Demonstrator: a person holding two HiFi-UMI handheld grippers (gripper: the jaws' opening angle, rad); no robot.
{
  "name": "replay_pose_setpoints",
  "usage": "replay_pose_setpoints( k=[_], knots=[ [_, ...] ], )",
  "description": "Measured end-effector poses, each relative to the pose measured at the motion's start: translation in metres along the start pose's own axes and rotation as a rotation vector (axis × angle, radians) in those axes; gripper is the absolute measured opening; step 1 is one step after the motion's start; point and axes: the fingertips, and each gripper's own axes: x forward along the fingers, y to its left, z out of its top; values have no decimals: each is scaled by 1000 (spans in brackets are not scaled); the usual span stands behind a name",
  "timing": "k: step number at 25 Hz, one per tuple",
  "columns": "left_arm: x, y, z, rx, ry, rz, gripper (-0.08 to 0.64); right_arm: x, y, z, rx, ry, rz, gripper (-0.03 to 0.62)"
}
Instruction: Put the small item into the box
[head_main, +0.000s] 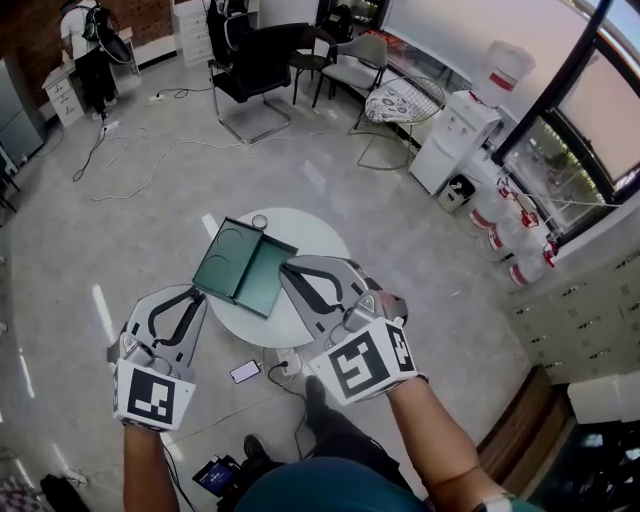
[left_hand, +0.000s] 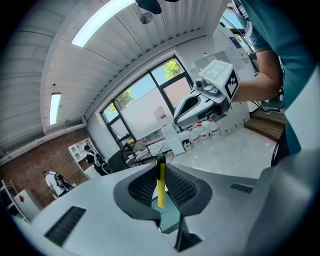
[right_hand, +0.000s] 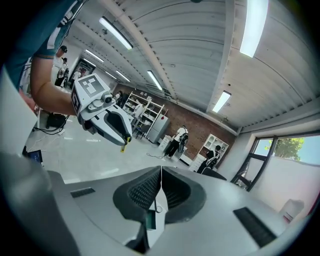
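A slim yellow item (left_hand: 160, 185), its long axis upright, sits clamped between the jaws of the left tool (head_main: 196, 296). The open green box (head_main: 240, 268) lies just ahead of and below that tool's tips, on the round white tabletop (head_main: 320, 232). The right tool (head_main: 291, 268), jaws pressed together on nothing, hovers at the box's edge. It is apparently the nearer of the two, though the steep head view leaves heights uncertain.

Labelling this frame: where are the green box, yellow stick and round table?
green box (head_main: 228, 260), head view, left half's floor
yellow stick (left_hand: 160, 187), left gripper view, mid-shaft
round table (head_main: 315, 240), head view, bare top
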Motion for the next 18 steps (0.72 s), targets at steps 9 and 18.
replay_pose_setpoints(
  k=[9,18],
  knots=[
    [62,-6,-47,-60,54,-47,66,38,-8,-56,44,35,25,38],
    [133,-25,-98,-95,95,-76,66,74,-14,-120,51,57,32,38]
  ],
)
